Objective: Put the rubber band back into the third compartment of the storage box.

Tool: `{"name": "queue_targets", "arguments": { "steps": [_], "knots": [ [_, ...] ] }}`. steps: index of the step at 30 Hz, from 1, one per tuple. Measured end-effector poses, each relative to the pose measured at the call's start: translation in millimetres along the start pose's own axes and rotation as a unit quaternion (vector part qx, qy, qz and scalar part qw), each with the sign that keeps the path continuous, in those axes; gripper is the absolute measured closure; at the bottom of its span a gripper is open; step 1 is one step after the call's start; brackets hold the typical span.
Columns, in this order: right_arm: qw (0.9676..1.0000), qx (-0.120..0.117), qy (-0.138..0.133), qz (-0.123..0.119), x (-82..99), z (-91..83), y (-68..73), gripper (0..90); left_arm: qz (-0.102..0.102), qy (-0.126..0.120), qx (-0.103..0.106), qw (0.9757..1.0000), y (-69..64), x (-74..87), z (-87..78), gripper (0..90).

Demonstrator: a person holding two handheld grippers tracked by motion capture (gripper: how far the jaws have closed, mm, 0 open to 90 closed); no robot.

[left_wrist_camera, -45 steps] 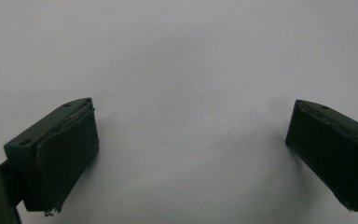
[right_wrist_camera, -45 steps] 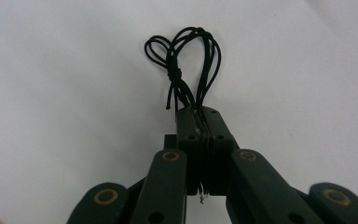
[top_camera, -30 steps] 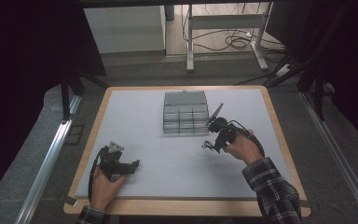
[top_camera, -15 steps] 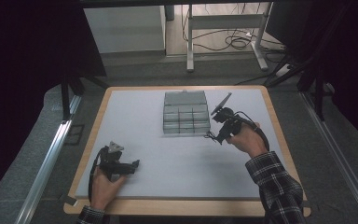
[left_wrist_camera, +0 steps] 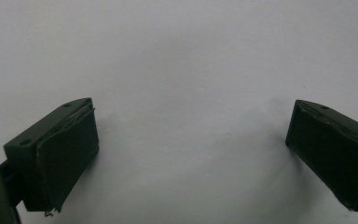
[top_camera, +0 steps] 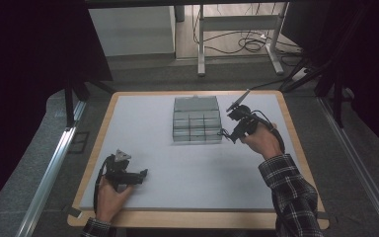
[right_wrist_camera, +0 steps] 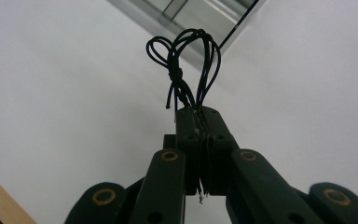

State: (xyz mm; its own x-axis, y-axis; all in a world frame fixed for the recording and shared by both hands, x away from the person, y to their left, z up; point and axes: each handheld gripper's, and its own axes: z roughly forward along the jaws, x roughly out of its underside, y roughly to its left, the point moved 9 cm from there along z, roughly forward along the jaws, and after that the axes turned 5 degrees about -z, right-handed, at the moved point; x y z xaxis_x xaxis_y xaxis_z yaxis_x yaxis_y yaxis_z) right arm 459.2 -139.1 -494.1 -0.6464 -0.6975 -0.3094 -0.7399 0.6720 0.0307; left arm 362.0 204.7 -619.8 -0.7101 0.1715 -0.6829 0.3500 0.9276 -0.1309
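- The right claw (top_camera: 229, 134) is clenched on a small bundle of thin black cord (right_wrist_camera: 186, 70), its loops sprouting from the pinched tips; it hovers just beside the 3 o'clock edge of the compartment box (top_camera: 196, 118).
- The box sits toward 12 o'clock on the pale surface (top_camera: 187, 173), with its lid apparently open at the far side.
- The left claw (top_camera: 140, 175) rests at about 7 o'clock, released, jaws wide apart over bare surface with nothing between them.
- Risk, as I judge it: the cord is held only by its lower strands, so the springy loops could slip out or snag on a divider.
- If released while off-centre, the bundle could land across two compartments or outside the box.
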Motion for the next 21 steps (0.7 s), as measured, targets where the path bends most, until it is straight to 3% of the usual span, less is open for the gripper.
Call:
{"name": "queue_targets", "arguments": {
  "steps": [21],
  "knots": [
    [0.9985, 0.013, -0.041, 0.034, -33.6, 5.2, -12.8, 85.9, 0.000, 0.000, 0.000, 1.0000, 0.1, 0.0, 0.0, 2.1]
  ]
}}
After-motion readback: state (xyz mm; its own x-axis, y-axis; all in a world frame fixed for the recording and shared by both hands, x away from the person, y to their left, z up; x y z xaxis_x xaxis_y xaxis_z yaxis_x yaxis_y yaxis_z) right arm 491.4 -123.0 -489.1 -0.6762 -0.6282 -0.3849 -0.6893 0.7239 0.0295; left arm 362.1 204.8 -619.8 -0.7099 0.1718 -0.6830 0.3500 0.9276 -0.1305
